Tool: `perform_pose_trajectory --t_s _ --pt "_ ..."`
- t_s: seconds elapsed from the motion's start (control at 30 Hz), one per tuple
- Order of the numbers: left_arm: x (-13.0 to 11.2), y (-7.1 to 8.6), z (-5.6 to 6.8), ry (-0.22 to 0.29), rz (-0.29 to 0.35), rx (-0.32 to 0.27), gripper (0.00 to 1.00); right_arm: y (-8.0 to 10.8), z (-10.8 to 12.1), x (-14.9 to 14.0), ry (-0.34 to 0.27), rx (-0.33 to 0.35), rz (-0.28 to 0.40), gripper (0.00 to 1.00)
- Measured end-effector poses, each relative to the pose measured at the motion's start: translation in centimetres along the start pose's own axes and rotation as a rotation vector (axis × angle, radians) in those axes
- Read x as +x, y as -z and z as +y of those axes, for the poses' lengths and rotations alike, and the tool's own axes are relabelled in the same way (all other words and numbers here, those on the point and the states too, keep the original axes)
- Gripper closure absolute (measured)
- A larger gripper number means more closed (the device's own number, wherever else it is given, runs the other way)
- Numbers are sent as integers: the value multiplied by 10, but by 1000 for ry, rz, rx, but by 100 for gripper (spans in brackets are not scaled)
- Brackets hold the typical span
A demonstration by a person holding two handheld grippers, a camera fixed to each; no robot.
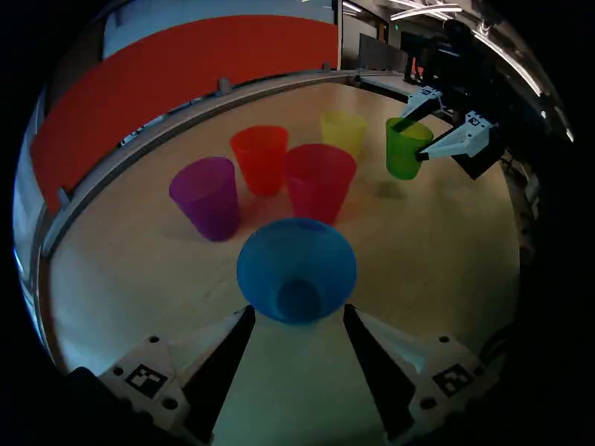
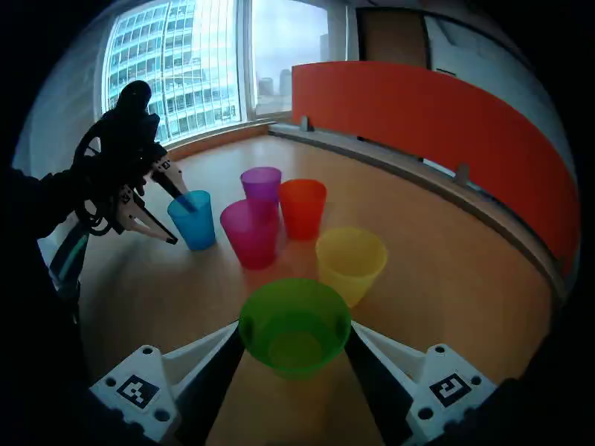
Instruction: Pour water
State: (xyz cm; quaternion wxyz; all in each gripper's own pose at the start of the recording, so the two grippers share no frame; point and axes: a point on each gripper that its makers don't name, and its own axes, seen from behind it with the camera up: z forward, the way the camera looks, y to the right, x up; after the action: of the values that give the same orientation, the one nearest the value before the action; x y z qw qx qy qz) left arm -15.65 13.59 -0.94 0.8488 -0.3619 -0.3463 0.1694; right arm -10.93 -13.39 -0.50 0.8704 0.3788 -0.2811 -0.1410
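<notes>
While clamping the translucent blue plastic cup between both fingers of the left gripper at 6 o'clock, and likewise squeezing the translucent green plastic cup in the right gripper, apparently readying to bring the two together above the pale wooden table. Seeing no sure sign of water in either. Aiming to be lifting clear of the purple plastic cup, orange plastic cup, pink plastic cup and yellow plastic cup bunched toward 12 o'clock, tilting slowly, rim over mouth, gripping lightly to avoid buckling thin walls.
</notes>
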Motion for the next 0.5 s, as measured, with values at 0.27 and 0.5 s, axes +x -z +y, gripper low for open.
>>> perform_pose_trajectory --t_s 0.27,0.5 --pt "-8 9 4 15 9 0 12 -5 1 -10 1 -4 -17 9" --pt "-12 14 7 18 14 3 12 -7 3 -14 -4 -9 -16 9"
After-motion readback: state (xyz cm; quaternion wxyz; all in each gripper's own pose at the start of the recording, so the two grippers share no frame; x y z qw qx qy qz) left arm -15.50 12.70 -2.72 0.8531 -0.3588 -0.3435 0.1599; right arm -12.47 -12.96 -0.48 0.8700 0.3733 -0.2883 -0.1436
